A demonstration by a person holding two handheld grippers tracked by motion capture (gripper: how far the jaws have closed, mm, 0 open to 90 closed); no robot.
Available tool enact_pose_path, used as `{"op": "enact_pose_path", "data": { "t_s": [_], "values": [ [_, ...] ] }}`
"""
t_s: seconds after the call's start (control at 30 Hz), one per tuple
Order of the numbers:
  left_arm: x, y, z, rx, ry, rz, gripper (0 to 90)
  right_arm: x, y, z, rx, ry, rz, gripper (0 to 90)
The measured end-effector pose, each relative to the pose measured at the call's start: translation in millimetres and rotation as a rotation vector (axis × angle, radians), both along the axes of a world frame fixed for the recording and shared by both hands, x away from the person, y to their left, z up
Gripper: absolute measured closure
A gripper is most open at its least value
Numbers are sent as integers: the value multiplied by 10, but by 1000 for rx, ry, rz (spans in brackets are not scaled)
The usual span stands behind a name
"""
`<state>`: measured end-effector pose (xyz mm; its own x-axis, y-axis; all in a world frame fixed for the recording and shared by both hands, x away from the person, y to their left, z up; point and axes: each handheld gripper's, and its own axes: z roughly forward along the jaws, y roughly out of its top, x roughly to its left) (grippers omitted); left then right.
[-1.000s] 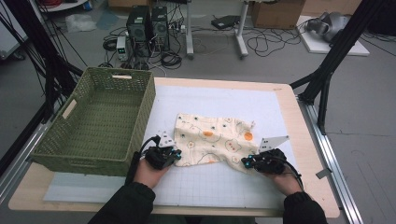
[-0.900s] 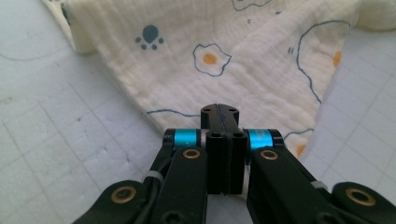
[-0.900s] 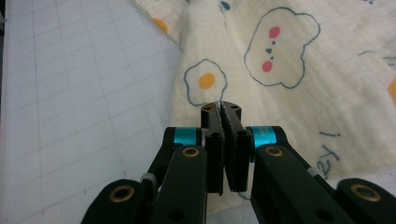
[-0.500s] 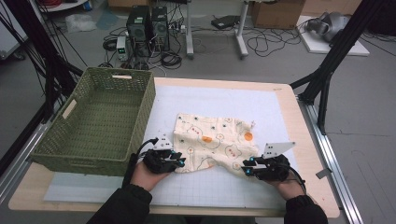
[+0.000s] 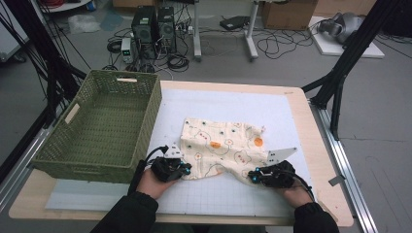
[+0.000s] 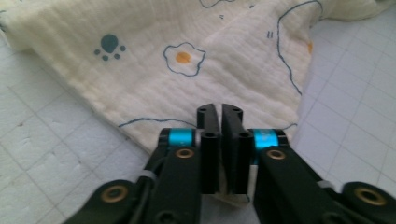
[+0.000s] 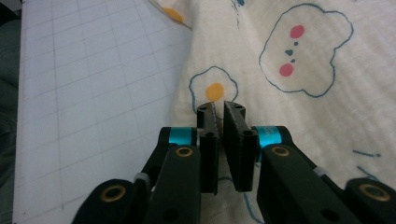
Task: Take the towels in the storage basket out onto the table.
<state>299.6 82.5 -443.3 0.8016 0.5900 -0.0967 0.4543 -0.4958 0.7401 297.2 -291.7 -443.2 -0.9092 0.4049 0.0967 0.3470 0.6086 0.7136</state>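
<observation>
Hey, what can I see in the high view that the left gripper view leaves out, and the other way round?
High view alone: the green wicker basket to the left of the cloth, the right gripper at the cloth's near right corner, the person's forearms, and the floor's cables and computers beyond the table.

Left gripper view alone: the left gripper with its jaws pressed together on the near edge of the cloth, plus a fried-egg print and a dark paw print up close.

Both: the cream printed cloth lying on the white gridded mat.

1 cloth (image 5: 221, 145); 1 basket (image 5: 73, 145); 2 grippers: left gripper (image 5: 184, 169), right gripper (image 5: 252, 175)
</observation>
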Motion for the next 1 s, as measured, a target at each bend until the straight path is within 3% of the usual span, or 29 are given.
{"op": "enact_pose_path", "data": {
  "t_s": [0.27,0.53,0.63,0.73,0.8,0.87,0.9,1.0],
  "values": [
    [-11,31,32,2,21,-18,891,-29,-16,35,14,8,27,887],
    [-119,103,165,-57,19,-52,892,-126,-71,132,71,11,71,887],
    [-117,95,141,-51,25,-66,850,-119,-39,142,116,43,77,798],
    [-103,50,75,-24,44,-70,743,-126,57,105,77,35,92,715],
    [-100,29,33,5,48,-77,728,-125,110,67,39,38,100,713],
    [-101,31,26,4,36,-68,760,-121,141,30,8,43,102,758],
    [-99,35,27,10,31,-68,821,-122,151,16,-4,43,102,780],
    [-90,63,29,2,50,-74,889,-113,133,16,4,51,112,885]
  ]
}}
